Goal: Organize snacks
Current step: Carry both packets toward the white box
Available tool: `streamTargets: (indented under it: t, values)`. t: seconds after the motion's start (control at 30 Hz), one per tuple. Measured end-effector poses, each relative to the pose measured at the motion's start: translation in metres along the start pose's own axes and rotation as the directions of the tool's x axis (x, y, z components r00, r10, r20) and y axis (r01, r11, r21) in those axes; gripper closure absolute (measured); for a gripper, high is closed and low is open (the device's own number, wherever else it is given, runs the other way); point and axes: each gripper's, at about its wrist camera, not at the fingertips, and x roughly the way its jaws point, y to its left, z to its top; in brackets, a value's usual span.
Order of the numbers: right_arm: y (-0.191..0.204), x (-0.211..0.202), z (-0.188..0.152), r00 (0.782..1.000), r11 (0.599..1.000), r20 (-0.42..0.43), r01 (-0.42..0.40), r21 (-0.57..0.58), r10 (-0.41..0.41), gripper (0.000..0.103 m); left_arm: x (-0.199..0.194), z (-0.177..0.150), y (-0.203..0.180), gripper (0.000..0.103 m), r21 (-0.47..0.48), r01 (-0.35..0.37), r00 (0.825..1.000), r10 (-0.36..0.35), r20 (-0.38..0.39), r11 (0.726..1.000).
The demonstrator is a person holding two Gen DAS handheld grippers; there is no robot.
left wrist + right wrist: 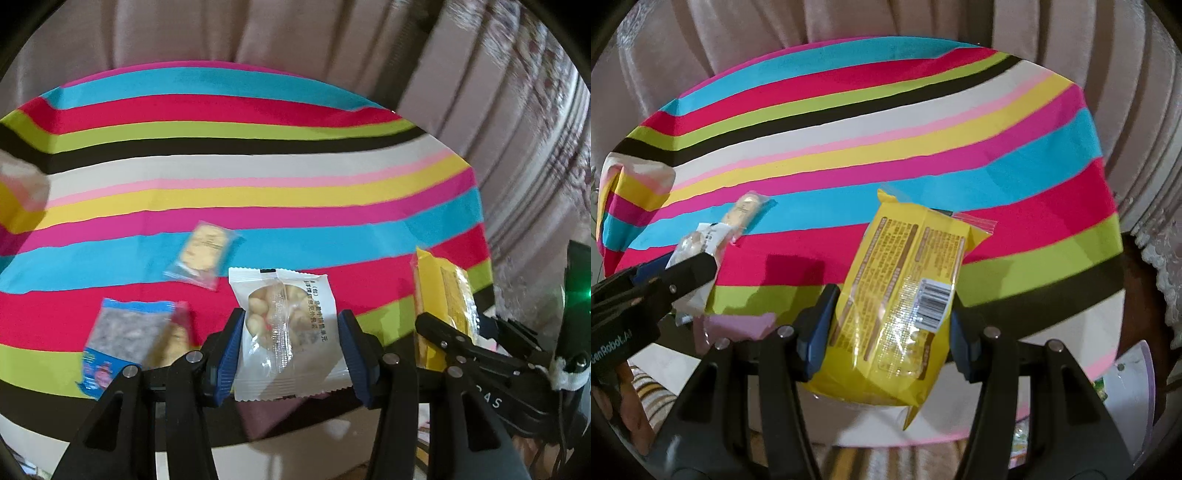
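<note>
1. My left claw point(291, 347) is clenched on a white nut packet point(286, 332) at lower centre of the left wrist view; black Chinese print runs down its right side, too small for me to read; a clear window shows pale round nuts inside.
2. My right claw point(890, 325) grips a yellow snack pack point(897, 295) at lower centre of the right wrist view; its glossy back carries brown columns of fine print and a white barcode label, none of it legible.
3. On the side of my left tool, at the left edge of the right wrist view, I read "enRobot.AI"; on my right tool, at lower right of the left wrist view, only "AS".
4. A clear cracker packet point(203, 254) lies flat left of centre on the striped tablecloth point(258, 107); a blue-edged packet point(122, 339) lies at lower left, blurred.
5. The cloth is smooth, in bright bands; pleated beige curtains point(184, 33) fill the upper frame.
</note>
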Motion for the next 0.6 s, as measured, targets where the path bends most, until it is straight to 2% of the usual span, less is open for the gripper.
streamTargets:
  t: [0.27, 0.43, 0.6]
  values:
    - [-0.052, -0.019, -0.024, 0.999, 0.997, 0.000, 0.046, 0.069, -0.046, 0.044, 0.003, -0.010, -0.054, 0.052, 0.113, 0.058, 0.997, -0.052, -0.055, 0.992]
    - [-0.085, -0.029, -0.042, 0.997, 0.990, -0.008, 0.081, 0.117, -0.080, 0.044, 0.009, -0.019, -0.091, 0.052, 0.214, 0.108, 0.991, -0.088, -0.098, 0.971]
    - [-0.126, -0.040, -0.062, 0.993, 0.977, -0.027, 0.121, 0.178, -0.118, 0.044, 0.010, -0.028, -0.126, 0.052, 0.301, 0.171, 0.981, -0.134, -0.142, 0.938]
